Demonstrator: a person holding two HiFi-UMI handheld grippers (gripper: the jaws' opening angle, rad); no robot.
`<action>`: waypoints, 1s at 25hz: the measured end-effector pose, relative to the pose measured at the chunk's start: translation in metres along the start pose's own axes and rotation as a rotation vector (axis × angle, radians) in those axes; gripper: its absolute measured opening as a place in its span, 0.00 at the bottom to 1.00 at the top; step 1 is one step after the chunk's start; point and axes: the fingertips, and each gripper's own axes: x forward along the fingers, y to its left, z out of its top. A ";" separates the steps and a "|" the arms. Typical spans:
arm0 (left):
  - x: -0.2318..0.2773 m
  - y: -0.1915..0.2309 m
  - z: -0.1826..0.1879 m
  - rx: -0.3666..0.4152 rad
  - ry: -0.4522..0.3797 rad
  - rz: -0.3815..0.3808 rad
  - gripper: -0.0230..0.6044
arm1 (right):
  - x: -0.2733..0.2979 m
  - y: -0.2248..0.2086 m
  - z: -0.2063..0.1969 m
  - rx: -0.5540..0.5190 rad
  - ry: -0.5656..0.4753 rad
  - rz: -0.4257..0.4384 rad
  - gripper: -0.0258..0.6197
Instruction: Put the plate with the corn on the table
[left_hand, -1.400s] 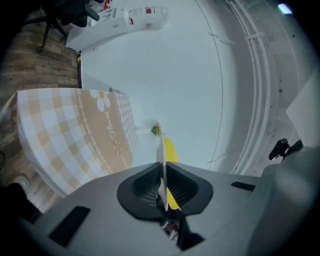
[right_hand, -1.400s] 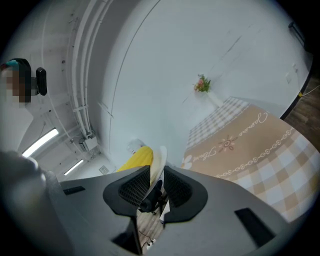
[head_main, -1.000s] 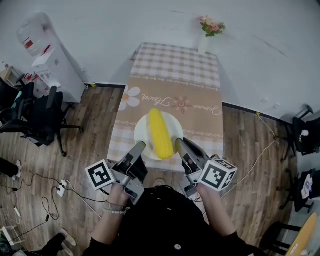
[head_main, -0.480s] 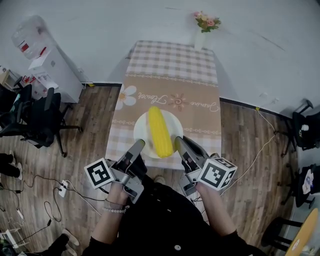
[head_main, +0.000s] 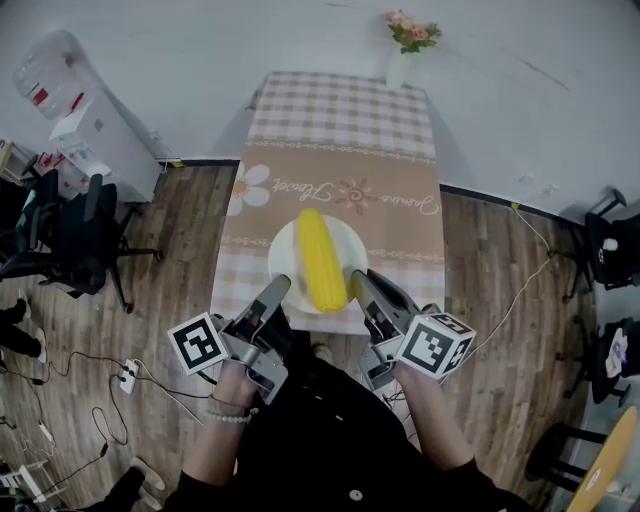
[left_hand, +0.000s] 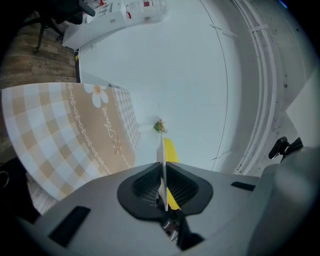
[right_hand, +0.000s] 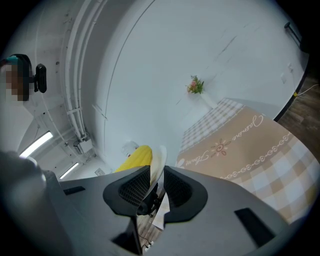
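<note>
A white plate with a yellow corn cob on it hangs over the near end of the table. My left gripper is shut on the plate's near left rim, and my right gripper is shut on its near right rim. In the left gripper view the plate shows edge-on between the pads, with the corn behind. The right gripper view has the plate rim between the pads and the corn beside it.
The table wears a checked cloth with a brown runner. A vase of flowers stands at its far end by the wall. Office chairs and a water dispenser stand at the left; cables lie on the wood floor.
The plate with the corn and both grippers have moved slightly farther forward over the table's near end. Both grips are unchanged.
</note>
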 end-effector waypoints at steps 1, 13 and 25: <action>0.002 0.002 0.002 0.000 0.005 0.000 0.09 | 0.002 -0.002 0.000 0.000 -0.002 -0.005 0.22; 0.035 0.027 0.033 -0.010 0.052 0.013 0.09 | 0.038 -0.027 0.012 0.005 0.004 -0.061 0.21; 0.068 0.066 0.063 0.016 0.113 0.067 0.08 | 0.079 -0.063 0.011 0.043 0.037 -0.116 0.20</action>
